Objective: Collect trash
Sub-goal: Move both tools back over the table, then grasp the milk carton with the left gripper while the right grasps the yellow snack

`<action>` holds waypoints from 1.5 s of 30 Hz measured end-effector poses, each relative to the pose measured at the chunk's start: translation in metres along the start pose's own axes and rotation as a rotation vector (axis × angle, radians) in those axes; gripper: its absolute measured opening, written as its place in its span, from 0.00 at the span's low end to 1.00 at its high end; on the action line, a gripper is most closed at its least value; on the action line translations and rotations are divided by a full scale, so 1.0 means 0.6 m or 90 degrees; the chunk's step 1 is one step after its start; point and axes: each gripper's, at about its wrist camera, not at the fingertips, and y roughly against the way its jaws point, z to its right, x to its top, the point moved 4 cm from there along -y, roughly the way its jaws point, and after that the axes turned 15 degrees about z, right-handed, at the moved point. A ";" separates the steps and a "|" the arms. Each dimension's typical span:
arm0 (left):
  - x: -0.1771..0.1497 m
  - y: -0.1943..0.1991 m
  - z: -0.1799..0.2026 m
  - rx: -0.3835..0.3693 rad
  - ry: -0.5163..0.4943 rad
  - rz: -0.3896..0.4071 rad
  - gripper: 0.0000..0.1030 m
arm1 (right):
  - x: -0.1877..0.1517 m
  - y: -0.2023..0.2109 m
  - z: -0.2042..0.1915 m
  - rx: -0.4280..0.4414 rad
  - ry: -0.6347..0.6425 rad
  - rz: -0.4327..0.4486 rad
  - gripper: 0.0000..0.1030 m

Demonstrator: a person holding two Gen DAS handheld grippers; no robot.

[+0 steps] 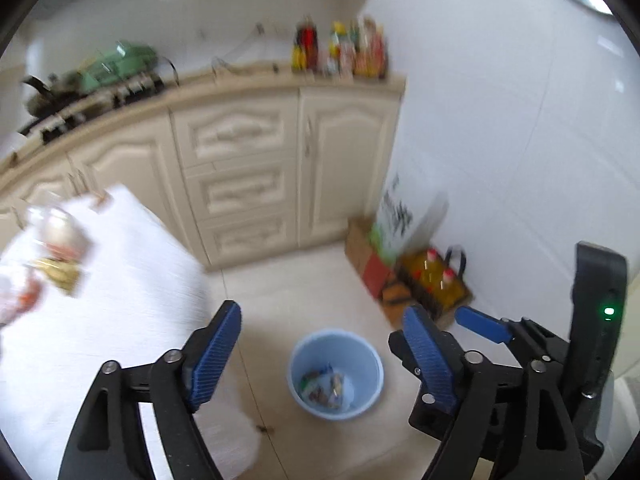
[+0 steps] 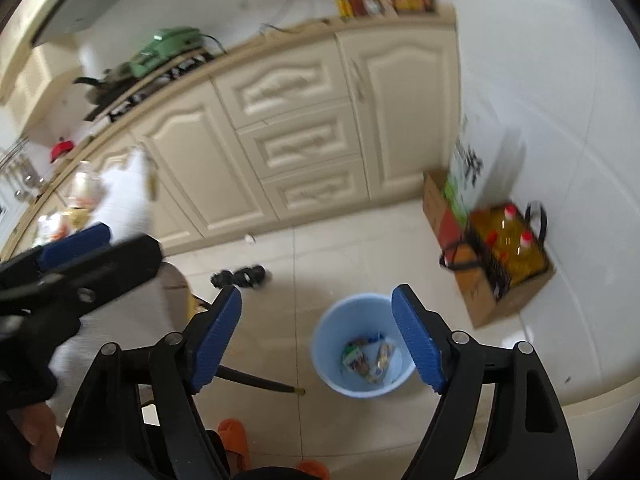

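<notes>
A light blue bin (image 1: 362, 360) stands on the tiled floor with several wrappers (image 1: 324, 390) at its bottom. My left gripper (image 1: 322, 356) hangs open and empty above it. Beside it on the right shows one of my right gripper's blue pads (image 1: 484, 324). In the right wrist view my right gripper (image 2: 318, 340) is also open and empty, high over the bin (image 2: 332, 332) and its wrappers (image 2: 368, 356). More trash (image 1: 56, 252), blurred plastic cups and a yellow wrapper, lies on the white-clothed table (image 1: 132, 280) at the left, also seen as trash (image 2: 80, 196) far left.
Cream kitchen cabinets (image 1: 240, 184) run behind the bin. A cardboard box with oil bottles (image 2: 508, 248) sits by the white wall on the right. Black shoes (image 2: 240, 276), an orange slipper (image 2: 234, 440) and a chair leg (image 2: 256, 382) are on the floor near the table.
</notes>
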 end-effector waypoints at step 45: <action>-0.119 0.119 -0.708 0.359 0.148 -0.102 0.66 | 0.010 -0.325 -0.584 0.213 0.278 -0.126 0.75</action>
